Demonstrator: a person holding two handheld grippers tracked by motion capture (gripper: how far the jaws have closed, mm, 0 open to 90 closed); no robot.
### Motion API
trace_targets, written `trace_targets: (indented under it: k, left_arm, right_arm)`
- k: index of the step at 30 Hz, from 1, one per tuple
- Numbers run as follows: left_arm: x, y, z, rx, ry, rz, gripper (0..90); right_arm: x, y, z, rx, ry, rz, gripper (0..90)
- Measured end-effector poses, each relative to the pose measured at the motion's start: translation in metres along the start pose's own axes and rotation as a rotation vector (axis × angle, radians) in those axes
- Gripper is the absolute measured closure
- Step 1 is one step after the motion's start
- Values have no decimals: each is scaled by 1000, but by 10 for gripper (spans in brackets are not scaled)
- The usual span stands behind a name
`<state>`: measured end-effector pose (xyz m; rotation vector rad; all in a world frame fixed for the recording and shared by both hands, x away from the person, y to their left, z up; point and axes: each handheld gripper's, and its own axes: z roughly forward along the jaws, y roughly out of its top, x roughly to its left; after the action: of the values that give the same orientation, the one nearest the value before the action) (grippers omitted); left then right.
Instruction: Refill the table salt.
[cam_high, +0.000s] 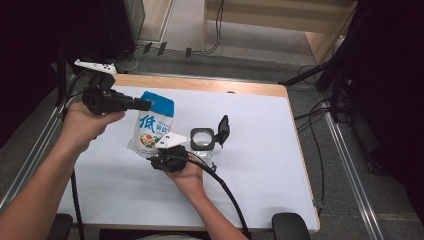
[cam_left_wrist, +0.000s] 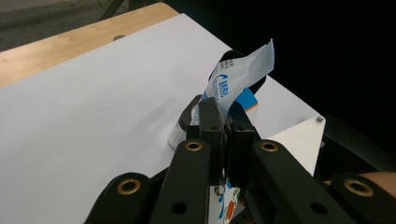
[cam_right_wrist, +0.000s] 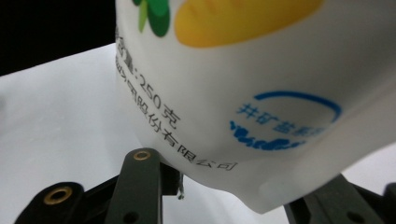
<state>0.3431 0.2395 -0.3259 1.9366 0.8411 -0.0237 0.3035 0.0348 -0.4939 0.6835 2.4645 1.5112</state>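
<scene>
a: what is seen at the left of the high view?

b: the left gripper (cam_high: 145, 105) is held above the white table (cam_high: 260, 165), level, by the left hand (cam_high: 90, 122). its jaws are pressed together on the blue top edge of the white and blue bag (cam_high: 152, 127). in the left gripper view the flat seal of the bag (cam_left_wrist: 238, 77) is pinched between the black jaws.

a: and where is the bag placed?

b: it is held upright over the middle of the table, lifted at the top, with its lower end near the right gripper (cam_high: 167, 152).

a: how is that gripper set?

b: it is carried by the right hand (cam_high: 190, 175) just under the bag. in the right gripper view the bag's bottom (cam_right_wrist: 261, 116) is seen between the two jaws, which are spread; whether the pads press on it cannot be told.

a: what lies further right?

b: a clear jar (cam_high: 202, 142) with its black lid (cam_high: 223, 130) flipped open is stood just beside the right gripper.
</scene>
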Motion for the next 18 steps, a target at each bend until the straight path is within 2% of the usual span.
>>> trace_targets:
  k: [5,14,17,18]
  left_arm:
    - [1,-2,2,0,-5,2,878]
    - [0,-3,4,22,-5,31,850]
    - [0,-3,4,24,-12,34,852]
    - [0,-3,4,23,-3,36,868]
  right_arm:
    - [-1,-1,1,12,25,17,640]
    - [-1,-2,2,23,34,5,644]
    - [-1,-3,1,22,41,1,645]
    - [-2,-3,1,19,40,-1,645]
